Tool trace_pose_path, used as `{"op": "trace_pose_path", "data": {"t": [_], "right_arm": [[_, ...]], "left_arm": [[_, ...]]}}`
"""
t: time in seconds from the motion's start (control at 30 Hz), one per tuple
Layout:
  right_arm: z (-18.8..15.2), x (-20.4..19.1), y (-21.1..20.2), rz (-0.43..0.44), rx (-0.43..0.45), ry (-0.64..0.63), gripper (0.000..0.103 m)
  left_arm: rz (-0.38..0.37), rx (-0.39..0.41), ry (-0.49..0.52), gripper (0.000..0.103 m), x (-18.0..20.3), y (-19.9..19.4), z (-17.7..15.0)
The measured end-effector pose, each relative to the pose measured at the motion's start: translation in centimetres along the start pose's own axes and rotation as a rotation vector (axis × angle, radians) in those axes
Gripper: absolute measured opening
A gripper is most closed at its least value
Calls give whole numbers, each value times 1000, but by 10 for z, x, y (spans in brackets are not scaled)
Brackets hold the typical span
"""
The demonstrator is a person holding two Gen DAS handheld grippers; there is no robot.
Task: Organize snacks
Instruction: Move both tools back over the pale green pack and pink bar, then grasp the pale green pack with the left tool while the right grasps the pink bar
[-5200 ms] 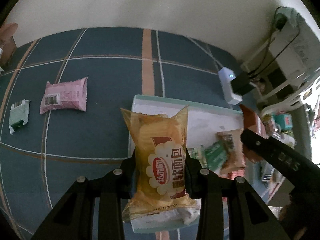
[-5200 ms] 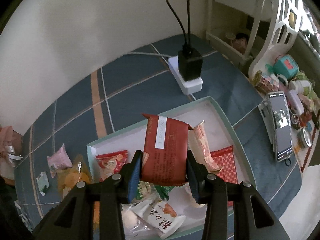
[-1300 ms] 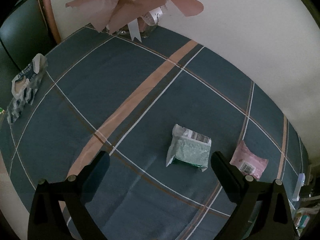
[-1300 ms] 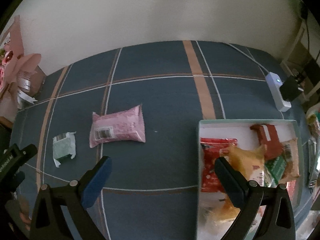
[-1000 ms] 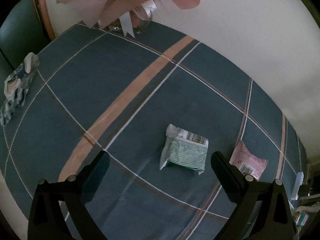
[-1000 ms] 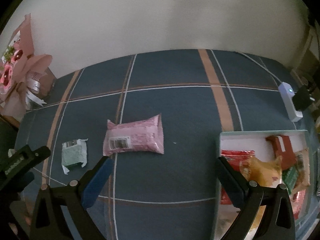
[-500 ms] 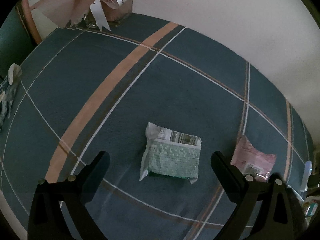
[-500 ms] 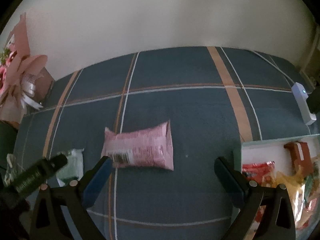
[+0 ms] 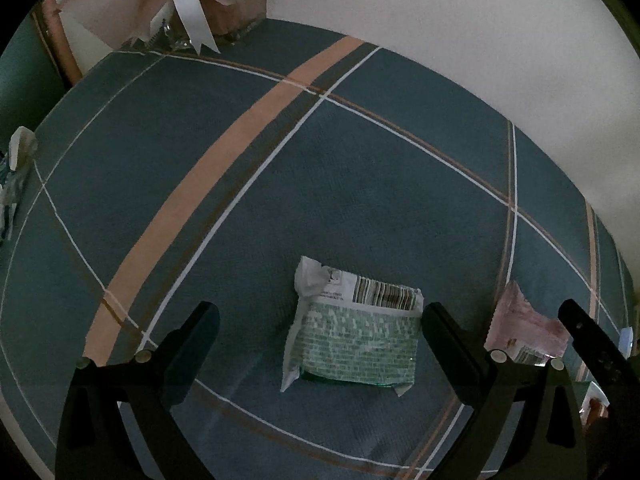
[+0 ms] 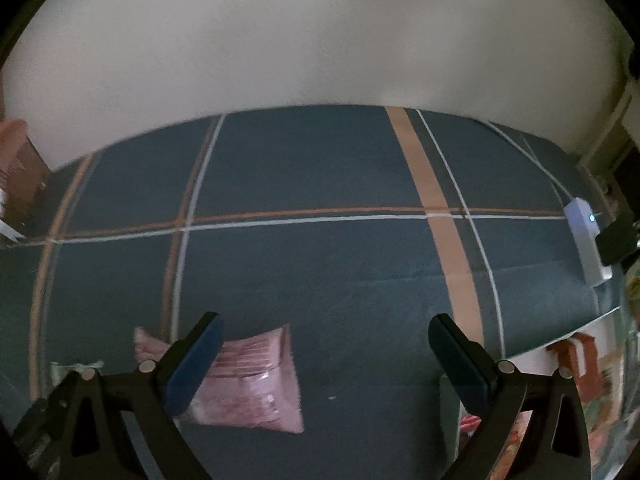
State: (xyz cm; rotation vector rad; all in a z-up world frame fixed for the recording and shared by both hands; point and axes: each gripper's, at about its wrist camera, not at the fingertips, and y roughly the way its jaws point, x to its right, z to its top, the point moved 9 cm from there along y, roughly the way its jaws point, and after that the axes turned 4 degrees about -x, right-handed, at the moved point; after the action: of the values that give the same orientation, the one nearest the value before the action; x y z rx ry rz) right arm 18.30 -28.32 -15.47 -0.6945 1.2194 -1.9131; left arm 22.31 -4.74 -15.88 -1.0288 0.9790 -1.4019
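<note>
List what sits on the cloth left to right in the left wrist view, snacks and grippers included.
crumpled wrapper at the edge → left gripper with the green snack packet between its open fingers → pink snack packet → right gripper's finger

Plaid blue tablecloth (image 9: 360,184); ribboned pink bouquet (image 9: 192,4) far corner; white power strip (image 10: 586,240) right.

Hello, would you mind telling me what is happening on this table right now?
A person with two handheld claws is sorting snacks. The left claw is open and empty, with a green packet lying on the plaid tablecloth between its fingers. The right claw is open too, over a pink packet. At the right, the tray holds other snacks.
</note>
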Motion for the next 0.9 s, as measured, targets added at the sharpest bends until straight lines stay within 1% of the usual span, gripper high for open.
{"op": "trace_pose_path", "data": {"t": [0.23, 0.37, 0.43, 0.5, 0.6, 0.7, 0.8, 0.9], "right_arm": [[-8, 11, 10, -45, -58, -29, 103], [-18, 16, 12, -49, -90, -39, 103], [-20, 16, 9, -48, -83, -54, 103], [-24, 15, 7, -53, -97, -63, 103], [-25, 10, 0, -22, -90, -84, 103], [-29, -1, -11, 62, -90, -91, 103], [-26, -4, -20, 90, -55, -82, 103], [-27, -15, -25, 141, -38, -94, 103]], "left_arm": [[-4, 3, -5, 101, -2, -2, 2], [-5, 2, -2, 101, -2, -5, 0], [-7, 0, -2, 101, -2, -7, -1], [-7, -1, -3, 101, -3, -7, -1], [-11, -1, 1, 101, -2, -7, -1], [-12, -3, -3, 101, -2, -6, -1], [-15, -4, -4, 101, -3, -6, -1], [-19, -3, -7, 101, -4, -6, 0]]}}
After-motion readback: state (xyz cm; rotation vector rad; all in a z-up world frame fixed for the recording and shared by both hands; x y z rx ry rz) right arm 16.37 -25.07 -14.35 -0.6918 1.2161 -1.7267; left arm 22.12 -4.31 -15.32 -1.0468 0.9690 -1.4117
